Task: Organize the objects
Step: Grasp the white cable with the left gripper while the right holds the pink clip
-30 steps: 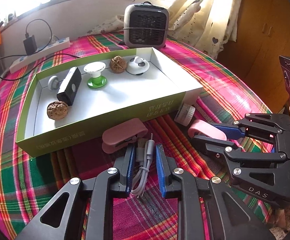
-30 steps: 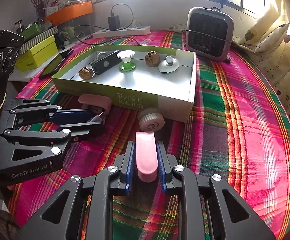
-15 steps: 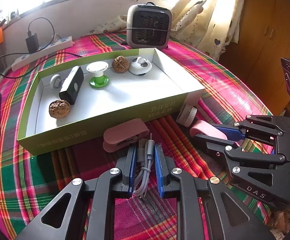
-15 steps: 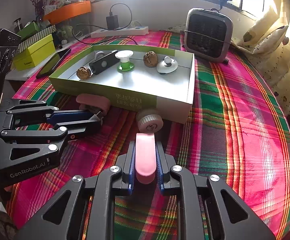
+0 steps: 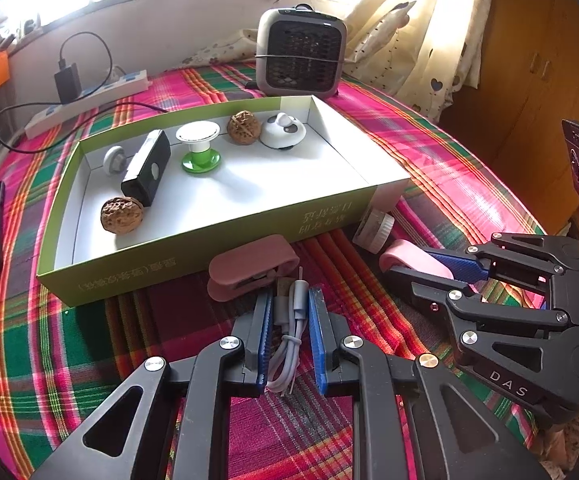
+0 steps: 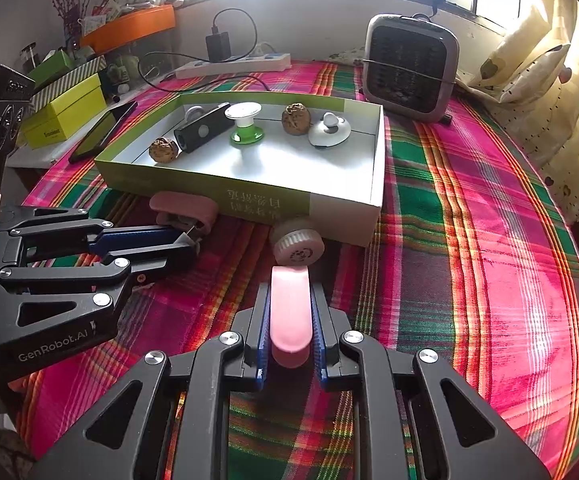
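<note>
A green-walled open box [image 5: 217, 236] [image 6: 249, 194] on the plaid cloth holds two walnuts [image 5: 122, 216], a black device [image 5: 147, 168], a green-and-white spool [image 5: 199, 146] and a white round gadget [image 5: 283, 132]. My left gripper [image 5: 289, 304] is shut on a coiled grey USB cable [image 5: 289, 332], just in front of a dusty-pink folded object [image 5: 249, 264] by the box's front wall. My right gripper [image 6: 289, 300] is shut on a light pink oblong piece [image 6: 290, 316]; it also shows in the left wrist view [image 5: 413, 260]. A white ribbed cap [image 6: 297, 242] lies just ahead of it.
A grey fan heater [image 5: 301, 56] stands behind the box. A power strip with charger [image 5: 89, 96] lies at the back left. A phone [image 6: 103, 130] lies left of the box, yellow-green boxes [image 6: 65, 112] beyond. Curtains [image 5: 429, 32] hang at the right.
Both grippers closed their jaws further, the left onto the cable, the right onto the pink piece. Neither object has moved much on the cloth.
</note>
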